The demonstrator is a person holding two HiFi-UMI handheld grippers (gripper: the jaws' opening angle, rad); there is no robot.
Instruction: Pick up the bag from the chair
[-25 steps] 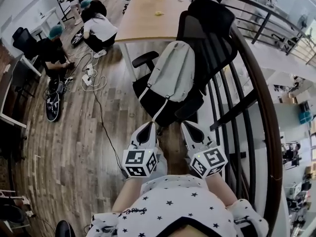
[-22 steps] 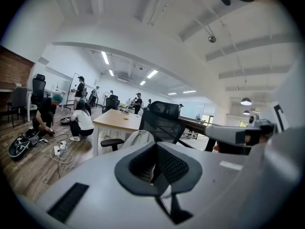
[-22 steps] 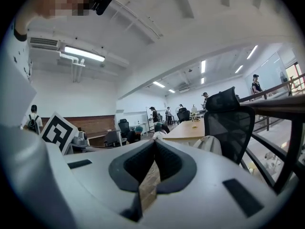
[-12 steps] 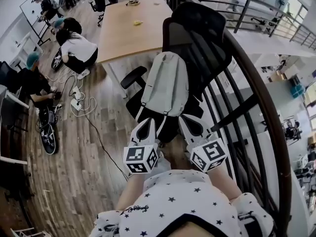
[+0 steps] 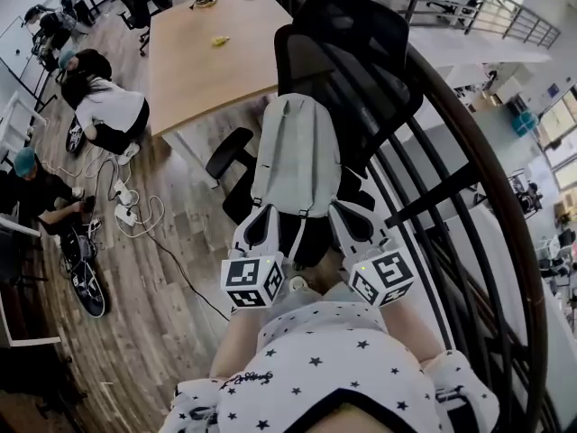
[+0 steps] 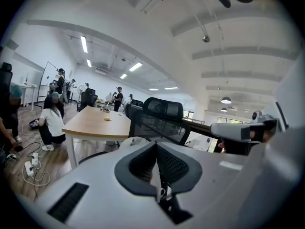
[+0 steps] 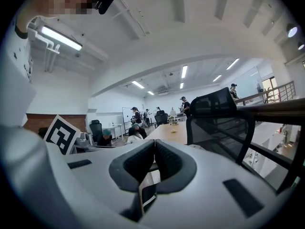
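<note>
- A person in a white top (image 5: 108, 106) crouches on the wood floor (image 5: 144, 323), well off to the left of the left gripper (image 5: 263, 222). A white power strip (image 5: 122, 213) with loose cables lies near them.
- A wooden table (image 5: 203, 61) stands ahead of that gripper and to its left, with a small yellow item (image 5: 219, 40) on its far part.
- The left gripper's jaws are pressed together with nothing between them. It points roughly level toward the chair.
- The grey backpack (image 5: 297, 156) stands upright on the seat of the black office chair (image 5: 347, 57), leaning on the mesh backrest. Its lower end sits just ahead of both gripper tips, between the two. Whether either tip touches it cannot be told.
- The right gripper (image 5: 345, 219) is beside the left one, jaws likewise closed and empty, aimed at the backpack's lower right corner.
- A dark metal railing (image 5: 469, 188) curves past just to the right of the right gripper.
</note>
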